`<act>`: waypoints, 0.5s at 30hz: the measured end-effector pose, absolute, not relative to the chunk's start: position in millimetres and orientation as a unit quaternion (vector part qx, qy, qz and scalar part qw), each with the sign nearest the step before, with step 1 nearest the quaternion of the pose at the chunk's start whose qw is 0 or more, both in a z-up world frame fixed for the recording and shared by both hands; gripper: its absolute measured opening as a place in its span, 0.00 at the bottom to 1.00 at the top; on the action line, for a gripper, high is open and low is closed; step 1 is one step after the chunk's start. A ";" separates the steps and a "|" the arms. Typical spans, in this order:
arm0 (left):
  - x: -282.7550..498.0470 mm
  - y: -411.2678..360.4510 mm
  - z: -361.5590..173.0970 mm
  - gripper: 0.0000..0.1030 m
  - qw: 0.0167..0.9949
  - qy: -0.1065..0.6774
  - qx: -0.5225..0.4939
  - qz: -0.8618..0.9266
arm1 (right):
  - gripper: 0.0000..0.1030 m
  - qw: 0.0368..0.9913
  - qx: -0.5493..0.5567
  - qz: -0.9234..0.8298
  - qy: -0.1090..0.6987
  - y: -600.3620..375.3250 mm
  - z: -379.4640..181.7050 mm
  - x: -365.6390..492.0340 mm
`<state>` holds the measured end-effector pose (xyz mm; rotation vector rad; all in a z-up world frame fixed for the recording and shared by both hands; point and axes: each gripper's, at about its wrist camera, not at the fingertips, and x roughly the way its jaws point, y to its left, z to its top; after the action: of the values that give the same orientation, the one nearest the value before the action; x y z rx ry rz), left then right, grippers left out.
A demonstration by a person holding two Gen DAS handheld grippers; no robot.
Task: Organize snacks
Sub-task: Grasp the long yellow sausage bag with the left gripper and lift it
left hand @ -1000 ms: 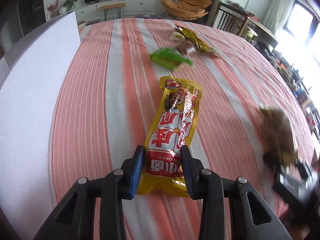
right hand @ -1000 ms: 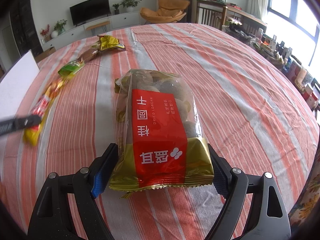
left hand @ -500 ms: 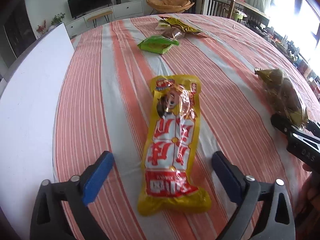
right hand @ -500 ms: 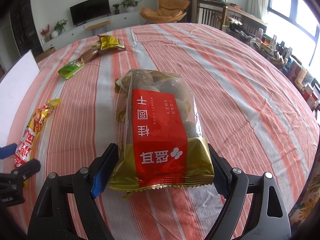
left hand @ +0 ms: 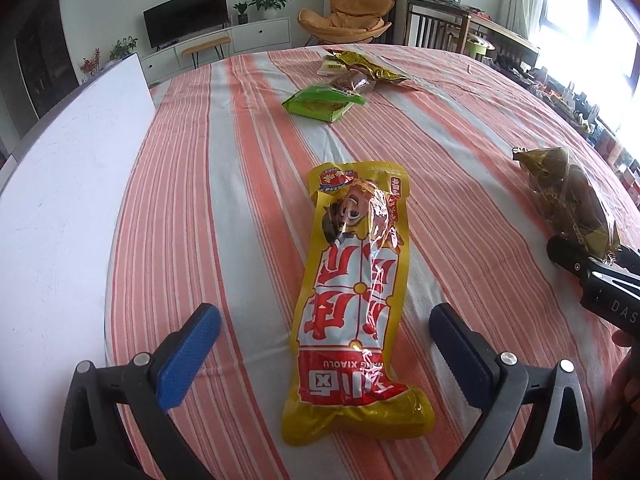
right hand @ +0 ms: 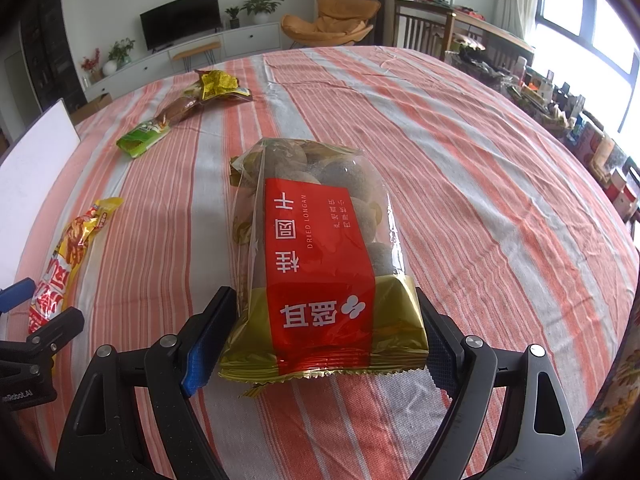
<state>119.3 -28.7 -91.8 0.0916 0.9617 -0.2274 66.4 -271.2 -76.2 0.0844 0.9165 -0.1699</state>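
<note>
Tablecloth (left hand: 248, 168), orange and grey stripes, covers the whole table; white board (left hand: 68, 184) lies along its left side. Dried longan bag (right hand: 320, 248), clear with a red label and gold bottom, lies on the cloth in front of the right hand, its gold end between the pads of the right gripper (right hand: 320, 336); both pads sit against the bag's sides, so it is clamped on the bag. Yellow-red sausage snack pack (left hand: 356, 304) lies lengthwise on the cloth, to the left of the longan bag. Left gripper (left hand: 324, 344) has jaws spread wide, one either side of the pack's lower half, both clear of it; nothing gripped. Green snack packet (left hand: 320, 102) lies further back on the cloth. Just behind it sit a small brown packet (left hand: 354, 80) and a yellow wrapper (left hand: 368, 66), touching each other.
</note>
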 end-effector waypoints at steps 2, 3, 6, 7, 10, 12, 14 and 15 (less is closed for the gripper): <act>119.8 -28.7 -91.9 1.00 0.879 0.462 0.044 -0.109 | 0.85 0.892 0.041 -0.082 0.442 -271.1 -76.0 66.3; 119.5 -28.6 -92.0 1.00 0.879 0.462 0.044 -0.110 | 0.85 0.892 0.041 -0.082 0.442 -271.2 -76.2 66.4; 119.2 -28.8 -92.0 1.00 0.879 0.462 0.044 -0.110 | 0.85 0.892 0.041 -0.082 0.442 -271.2 -76.3 66.4; 119.1 -29.0 -92.0 1.00 0.879 0.462 0.044 -0.110 | 0.85 0.892 0.041 -0.082 0.442 -271.1 -76.3 66.4; 120.1 -29.4 -91.5 1.00 0.876 0.466 0.046 -0.111 | 0.85 0.892 0.041 -0.082 0.442 -271.2 -76.3 66.2; 122.4 -29.4 -90.4 1.00 0.868 0.481 0.049 -0.114 | 0.85 0.892 0.041 -0.082 0.442 -271.0 -75.9 66.3; 126.1 -30.0 -89.3 1.00 0.855 0.503 0.051 -0.113 | 0.85 0.893 0.042 -0.082 0.442 -271.3 -76.1 66.1; 127.0 -30.0 -89.4 1.00 0.851 0.511 0.052 -0.113 | 0.85 0.893 0.043 -0.082 0.441 -271.5 -76.2 66.1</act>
<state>127.0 -30.0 -89.4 0.1098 1.0757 -0.2379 66.1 -271.5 -76.2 0.0882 0.9159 -0.1697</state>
